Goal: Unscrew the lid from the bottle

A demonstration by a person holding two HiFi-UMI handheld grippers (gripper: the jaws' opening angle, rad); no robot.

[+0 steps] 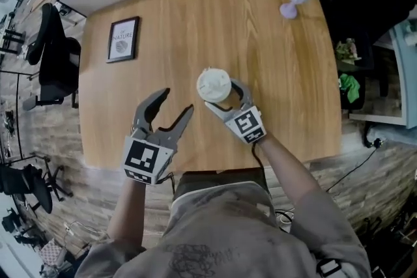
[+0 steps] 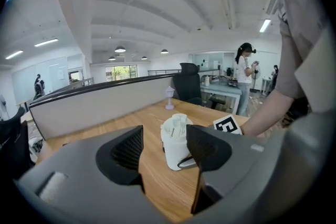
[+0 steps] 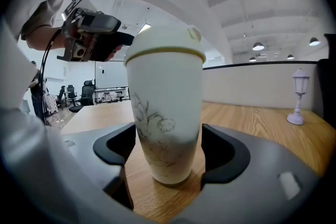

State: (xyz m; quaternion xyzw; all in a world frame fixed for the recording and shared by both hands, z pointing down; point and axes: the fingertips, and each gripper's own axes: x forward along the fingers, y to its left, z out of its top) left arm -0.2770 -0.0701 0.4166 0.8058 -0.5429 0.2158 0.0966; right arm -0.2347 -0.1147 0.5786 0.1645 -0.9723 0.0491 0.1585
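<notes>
Bracing step, by my read: R hand-held gripper (image 1: 223,96) is clamped on the lower body of the white floral bottle (image 3: 165,128), which stands upright near the front-middle of the bench (image 1: 195,23) w/ its cream lid (image 1: 214,84) on. L hand-held gripper (image 1: 178,99) is abt half open & empty, near the bottle's left side, jaws aimed at it, not touching. Unscrewing not yet begun. Next: L goes up to lid level, closes on the rim, twists; R must hold firm or the whole bottle spins.

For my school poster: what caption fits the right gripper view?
White bottle, lid on, standing on the wooden table, gripped by the right tool.
</notes>
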